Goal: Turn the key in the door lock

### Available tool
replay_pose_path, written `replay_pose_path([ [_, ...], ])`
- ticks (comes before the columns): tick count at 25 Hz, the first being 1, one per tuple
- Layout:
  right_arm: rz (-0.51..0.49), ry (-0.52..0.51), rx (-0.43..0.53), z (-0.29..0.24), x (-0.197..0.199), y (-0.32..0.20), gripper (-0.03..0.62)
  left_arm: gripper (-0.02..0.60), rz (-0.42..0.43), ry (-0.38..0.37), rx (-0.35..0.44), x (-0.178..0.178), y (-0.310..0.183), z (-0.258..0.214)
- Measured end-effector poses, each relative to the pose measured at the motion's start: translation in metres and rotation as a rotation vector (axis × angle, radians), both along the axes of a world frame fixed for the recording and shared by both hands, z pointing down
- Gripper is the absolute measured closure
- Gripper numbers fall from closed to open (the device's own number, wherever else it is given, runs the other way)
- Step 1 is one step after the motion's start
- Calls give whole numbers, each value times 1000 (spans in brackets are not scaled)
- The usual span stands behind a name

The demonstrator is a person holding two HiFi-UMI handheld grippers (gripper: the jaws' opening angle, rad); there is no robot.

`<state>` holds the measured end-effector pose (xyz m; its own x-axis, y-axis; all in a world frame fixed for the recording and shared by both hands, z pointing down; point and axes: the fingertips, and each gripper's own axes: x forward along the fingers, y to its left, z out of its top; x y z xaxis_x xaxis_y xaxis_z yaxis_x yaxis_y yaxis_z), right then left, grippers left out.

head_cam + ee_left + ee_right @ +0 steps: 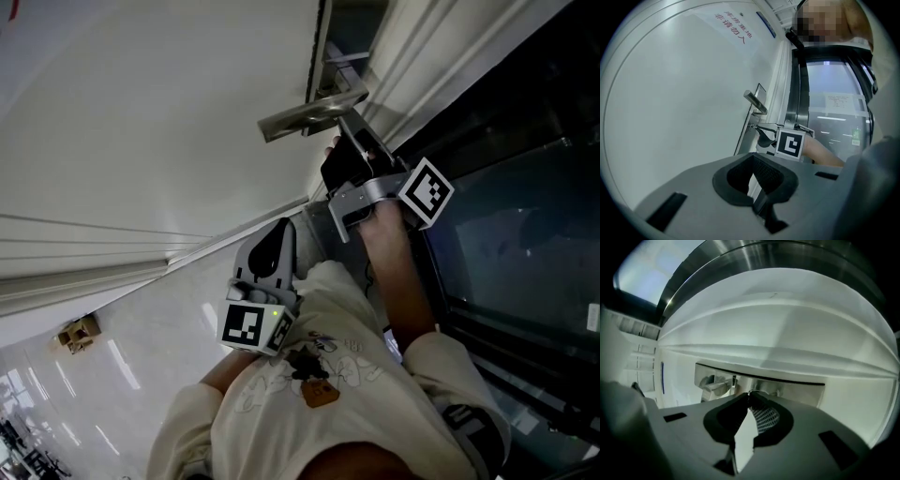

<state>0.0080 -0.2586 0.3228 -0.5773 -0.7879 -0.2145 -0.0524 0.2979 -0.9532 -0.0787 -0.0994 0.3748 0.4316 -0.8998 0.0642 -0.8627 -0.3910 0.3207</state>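
Key point(749, 393) in lock plate point(801, 389) beside door handle point(712, 383), barely visible. Right tongs point(750, 396) pinched nearly closed on its head. Probably small, light, stiff, slick metal; best gripped flat across head, close to plate. Left tongs point(753, 158) closed, empty, well apart from lock.

Floor: pale glossy tiles point(131, 375) at the foot of the white door point(141, 112).
On it: small brown box point(80, 332), well apart from the door.
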Motion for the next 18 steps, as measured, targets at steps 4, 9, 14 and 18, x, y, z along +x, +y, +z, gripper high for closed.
replay_pose_path([
  [4,-29,-153,-81,2,-1,0,565,578,-5,2,1,1,2,-1],
  [9,-58,-277,-147,3,-2,0,565,578,-10,2,5,3,5,-2],
  [14,-100,-390,-201,5,-4,0,565,578,-9,-3,6,6,8,-2],
  [18,-112,-319,-126,-2,-4,-1,460,578,-13,-5,10,7,10,-3],
])
